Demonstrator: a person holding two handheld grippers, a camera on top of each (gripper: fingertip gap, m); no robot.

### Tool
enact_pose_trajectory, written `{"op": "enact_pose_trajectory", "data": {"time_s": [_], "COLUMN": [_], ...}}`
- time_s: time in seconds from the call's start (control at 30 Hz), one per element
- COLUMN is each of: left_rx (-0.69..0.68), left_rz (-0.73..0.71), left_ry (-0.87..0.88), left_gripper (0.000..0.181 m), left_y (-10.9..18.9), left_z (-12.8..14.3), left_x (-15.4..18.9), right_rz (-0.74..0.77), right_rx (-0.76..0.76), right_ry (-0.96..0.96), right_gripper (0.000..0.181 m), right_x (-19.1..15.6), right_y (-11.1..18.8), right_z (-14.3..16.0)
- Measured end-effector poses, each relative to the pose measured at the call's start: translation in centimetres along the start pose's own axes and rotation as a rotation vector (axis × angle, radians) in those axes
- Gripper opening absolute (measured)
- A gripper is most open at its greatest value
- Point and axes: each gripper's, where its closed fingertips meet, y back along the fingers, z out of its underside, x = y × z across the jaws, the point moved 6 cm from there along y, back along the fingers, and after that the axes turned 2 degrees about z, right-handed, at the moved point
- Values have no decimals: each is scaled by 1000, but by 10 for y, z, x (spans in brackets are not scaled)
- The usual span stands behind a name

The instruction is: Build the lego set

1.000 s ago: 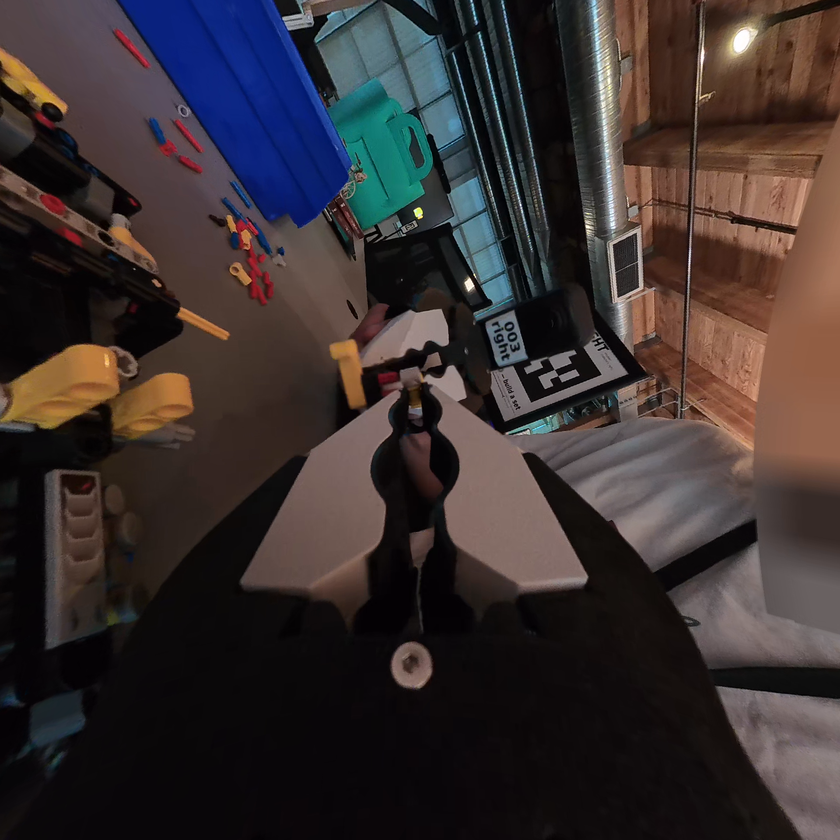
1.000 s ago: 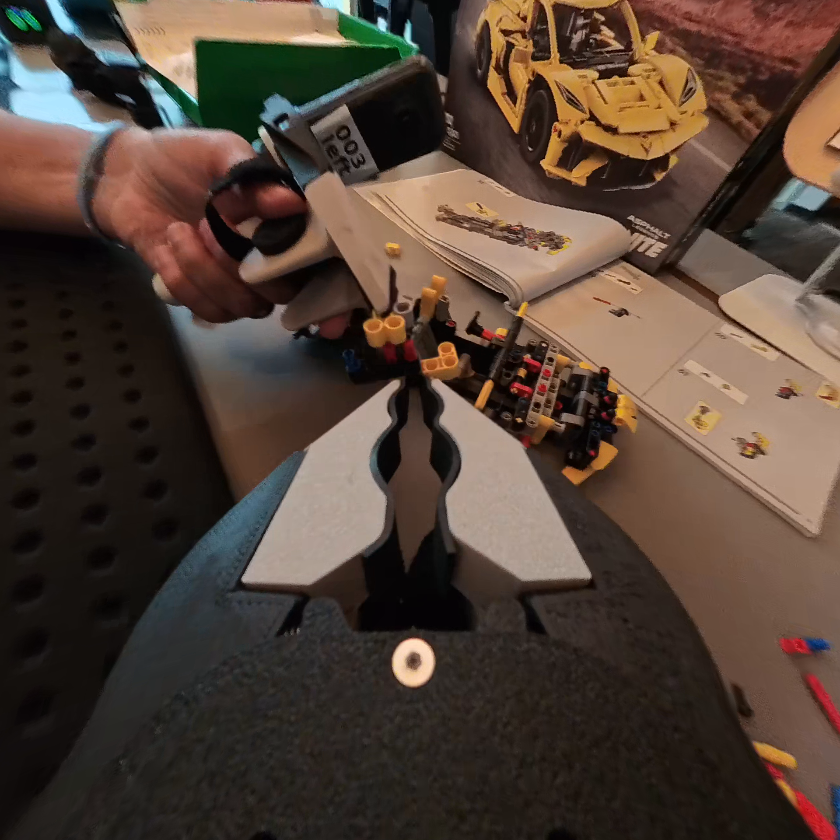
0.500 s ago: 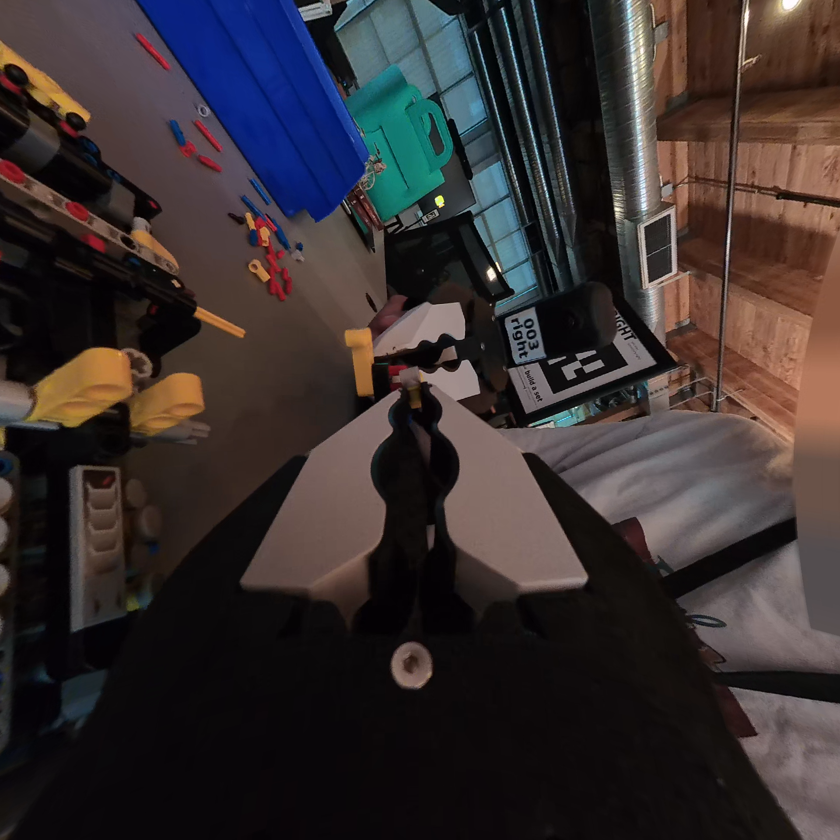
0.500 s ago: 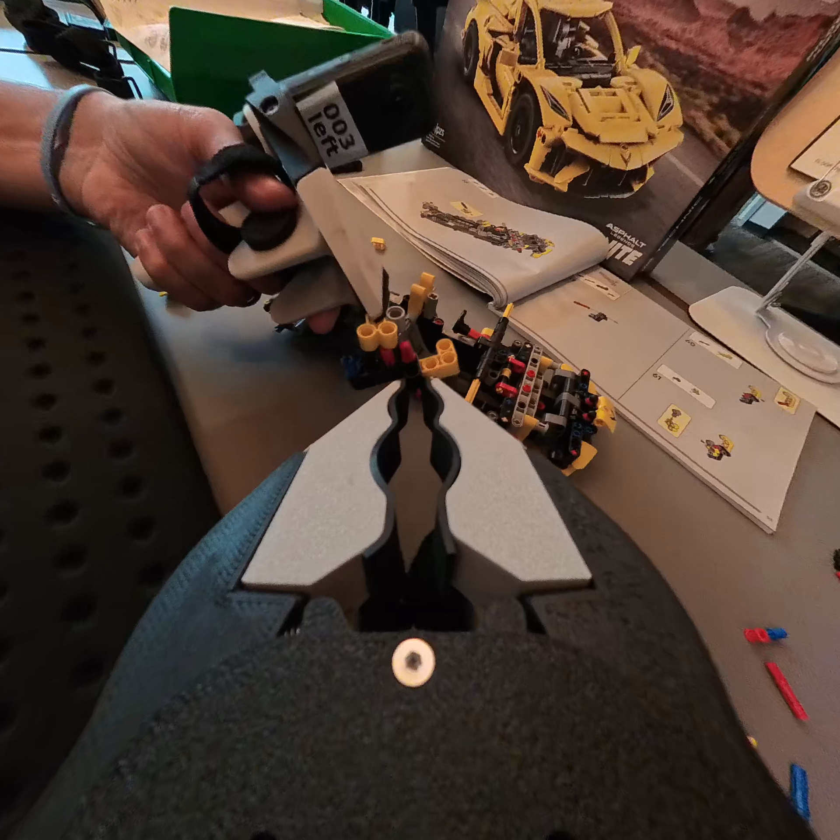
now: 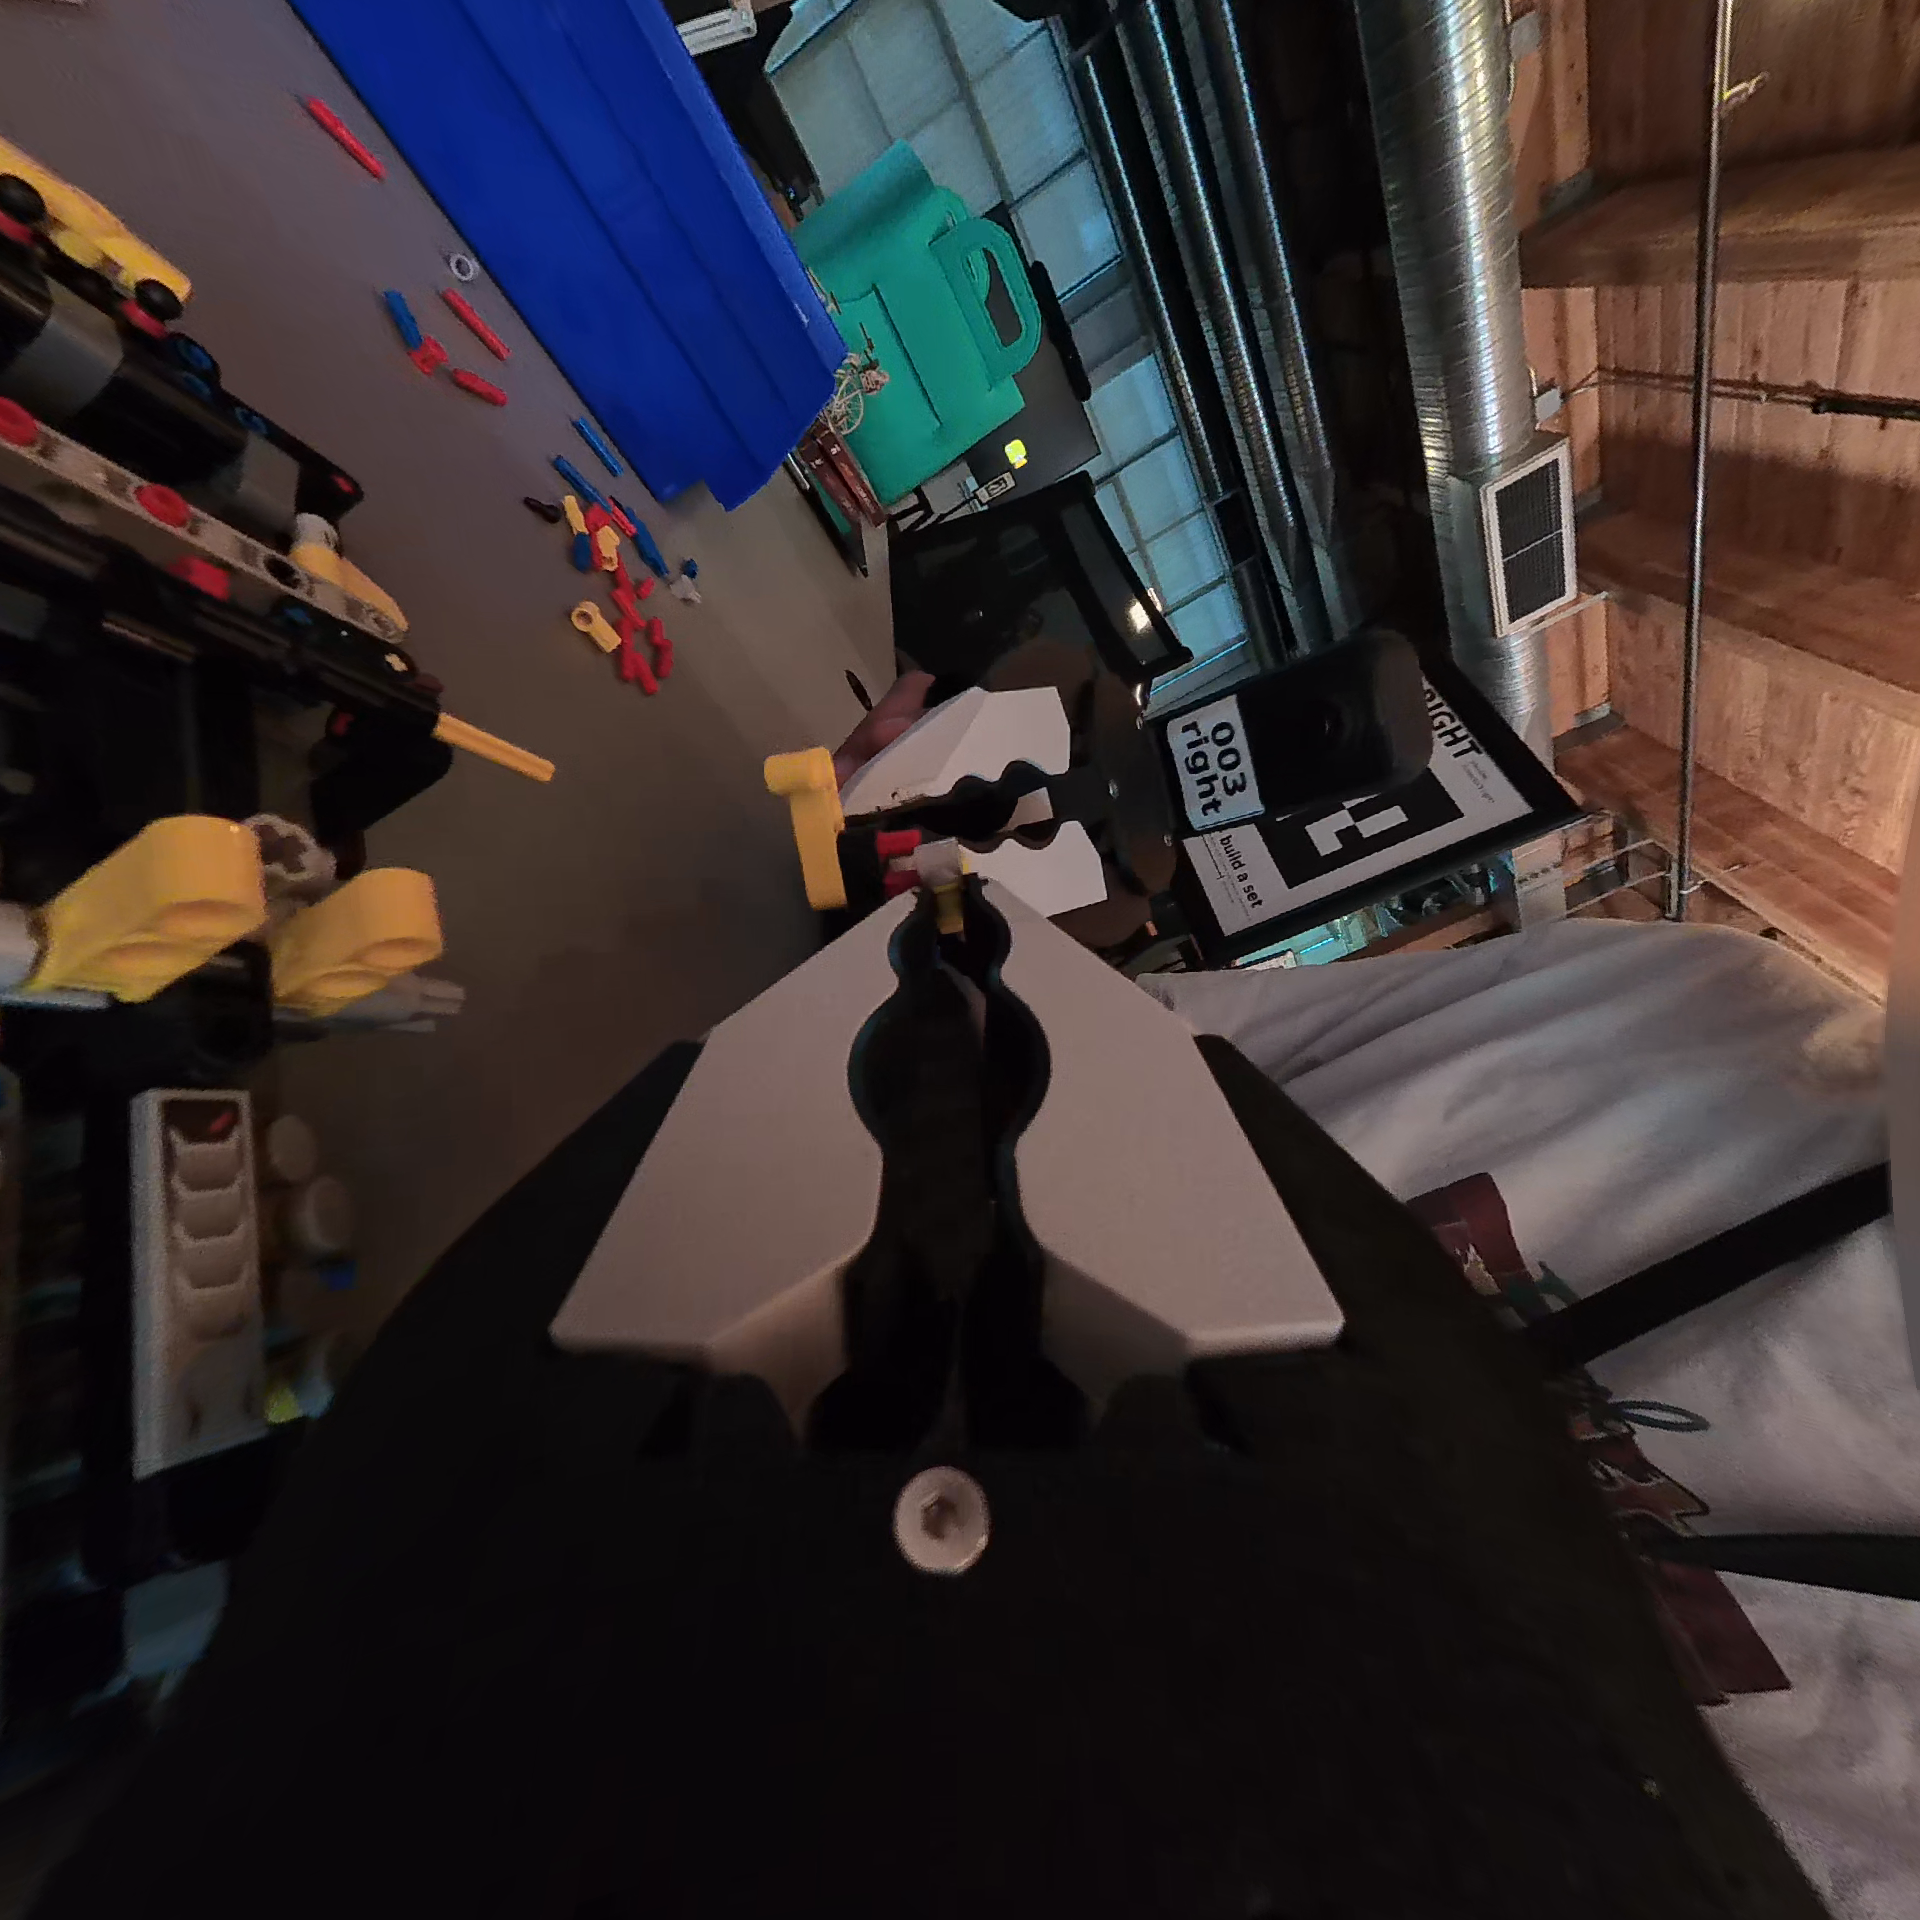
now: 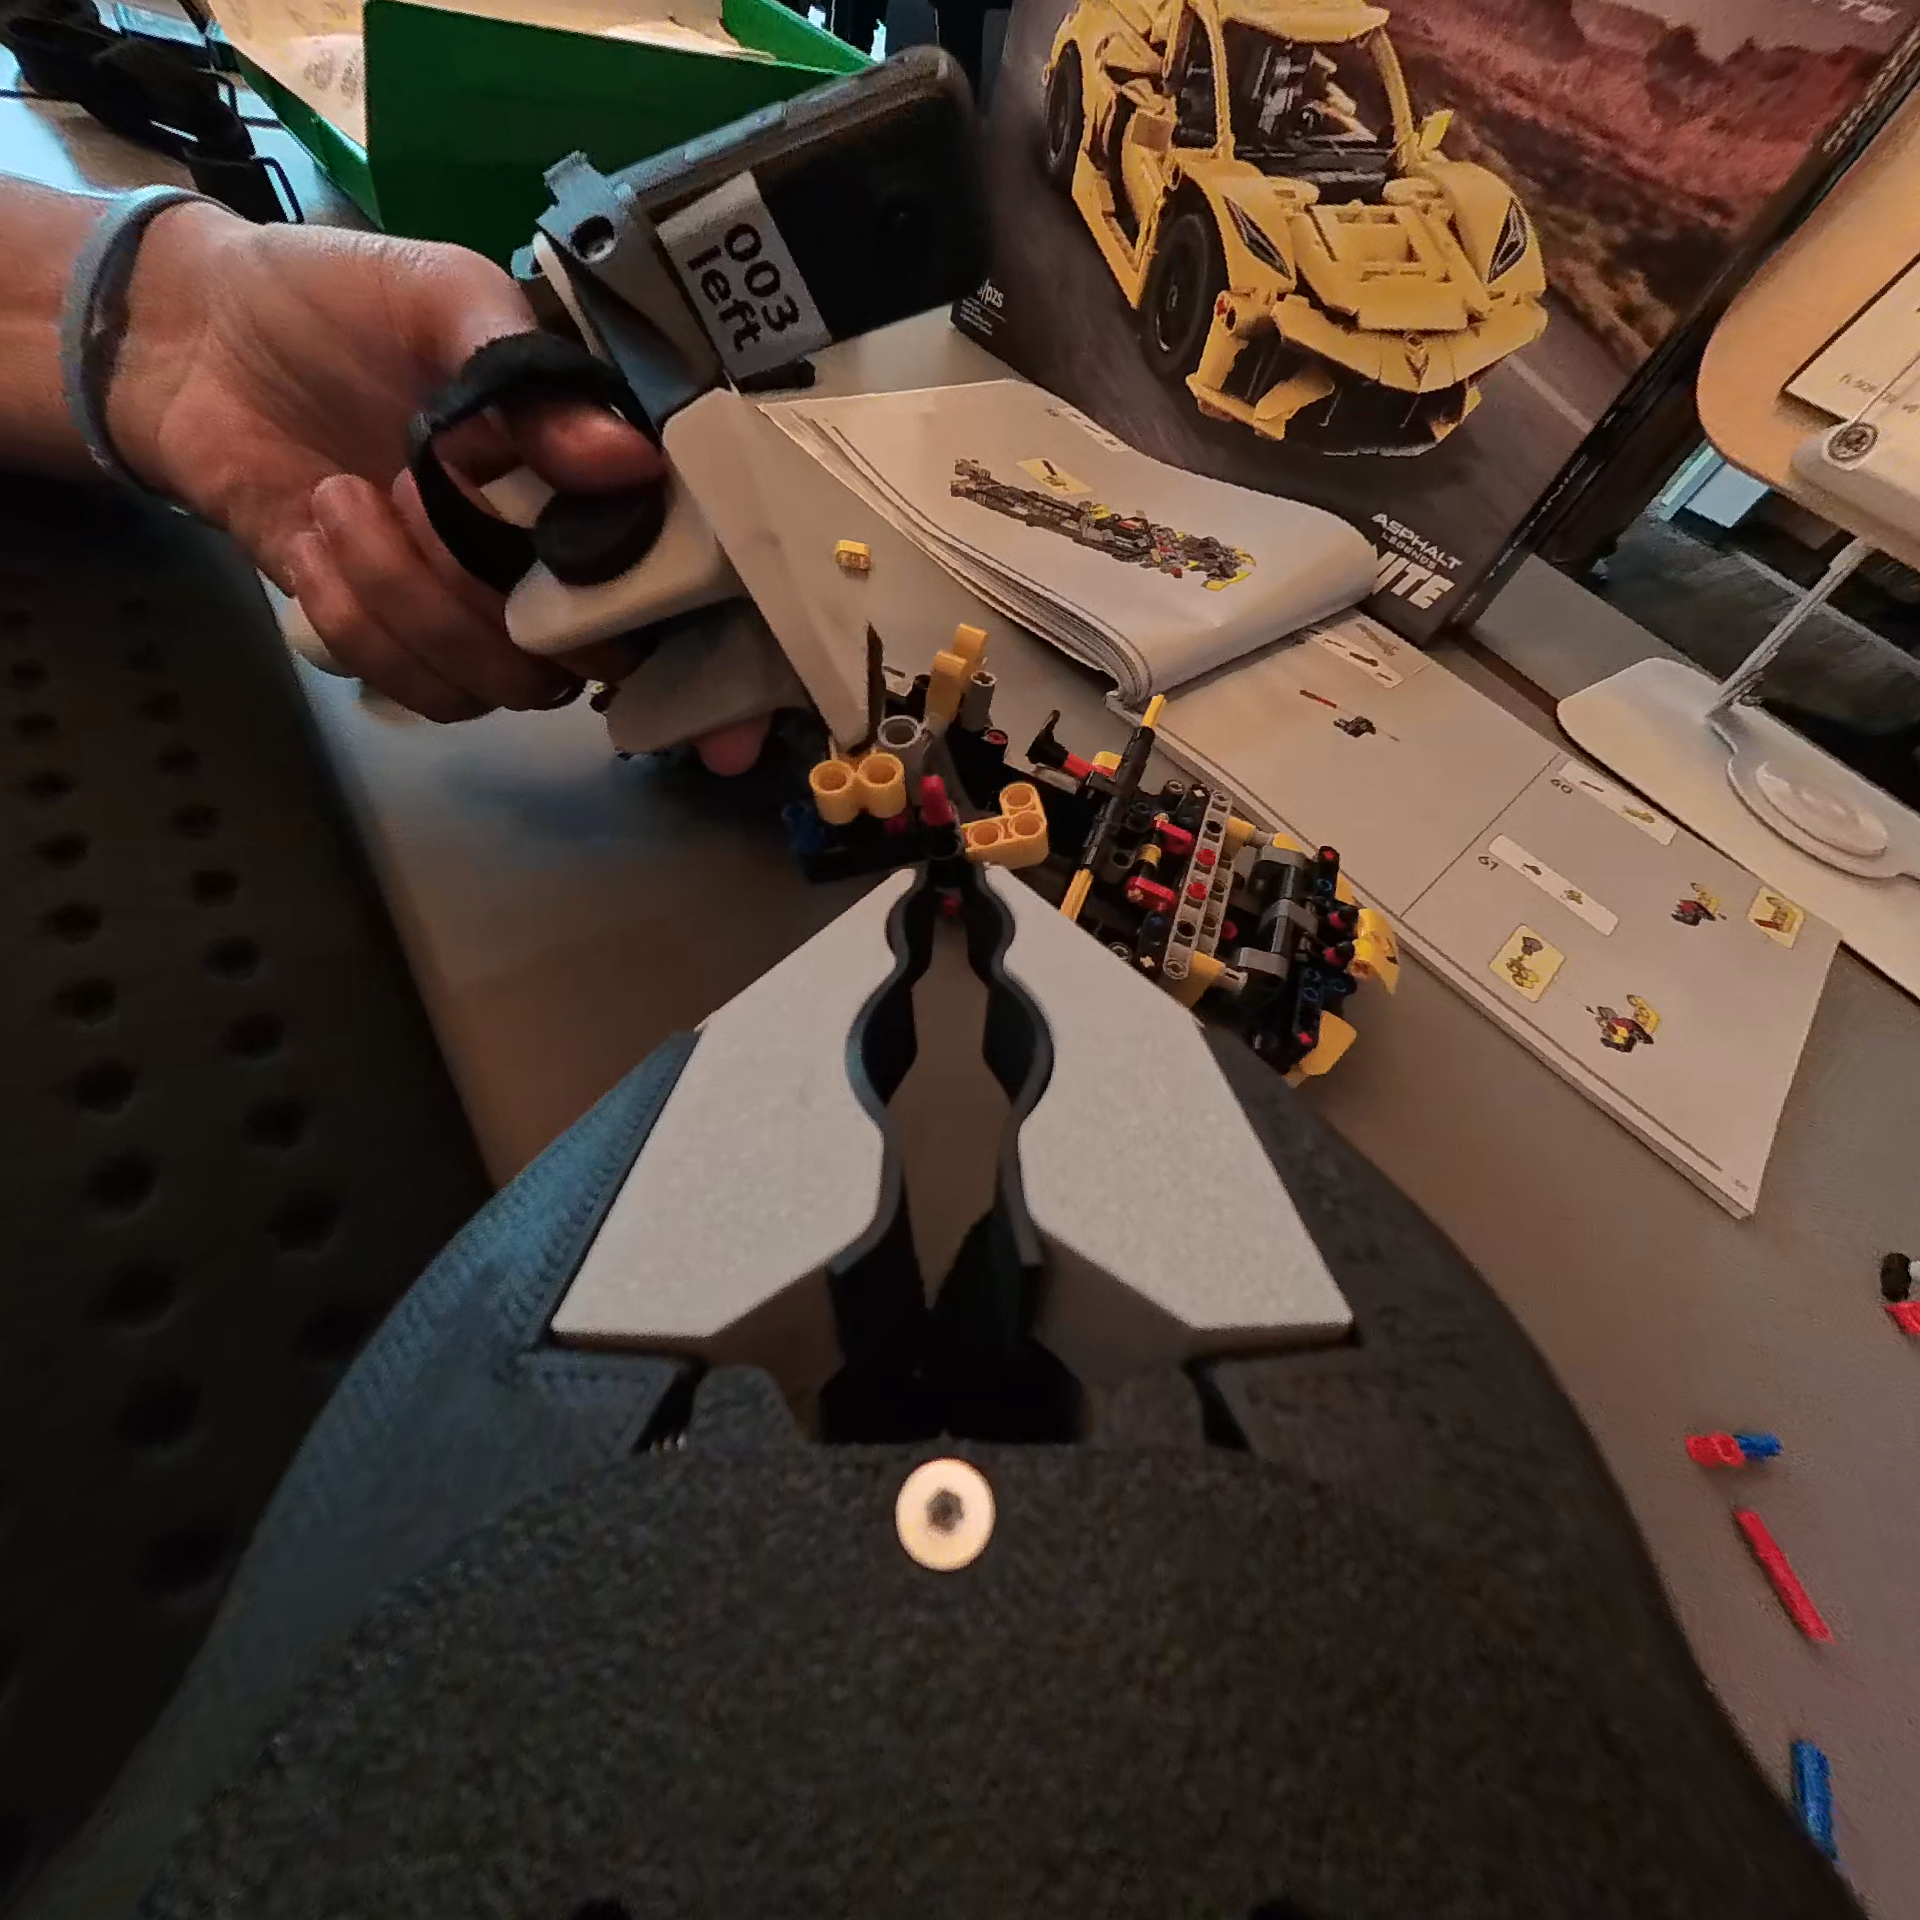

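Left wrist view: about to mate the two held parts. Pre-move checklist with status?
1. Left gripper has a grip on the small yellow pin: ok, jaws shut on it at the tips.
2. Right gripper has a grip on the yellow-black-red sub-assembly: ok, jaws shut on it.
3. Pin lined up with its hole: cannot tell, the fingertips hide the joint.
4. Car chassis clear of both grippers: cannot tell, it lies just beyond the tips.
5. Instruction booklet open: ok, flat beside the chassis.
6. Spare red pin available: ok, loose on the table.
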Motion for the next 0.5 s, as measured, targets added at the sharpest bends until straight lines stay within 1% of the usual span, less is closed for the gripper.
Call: {"op": "enact_pose_trajectory", "data": {"time_s": [0.27, 0.43, 0.5], "left_rx": [23, 50, 51], "left_rz": [50, 131, 138], "left_ry": [20, 50, 58], "left_gripper": [5, 5, 5], "left_y": [1, -1, -2], "left_z": [-2, -3, -3], "left_x": [4, 9, 9], "right_rz": [-16, -74, -111], "right_rx": [63, 118, 126], "right_ry": [-53, -151, -215], "right_gripper": [5, 5, 4], "right_x": [3, 5, 6], "right_y": [6, 9, 10], "right_z": [-6, -10, -10]}}
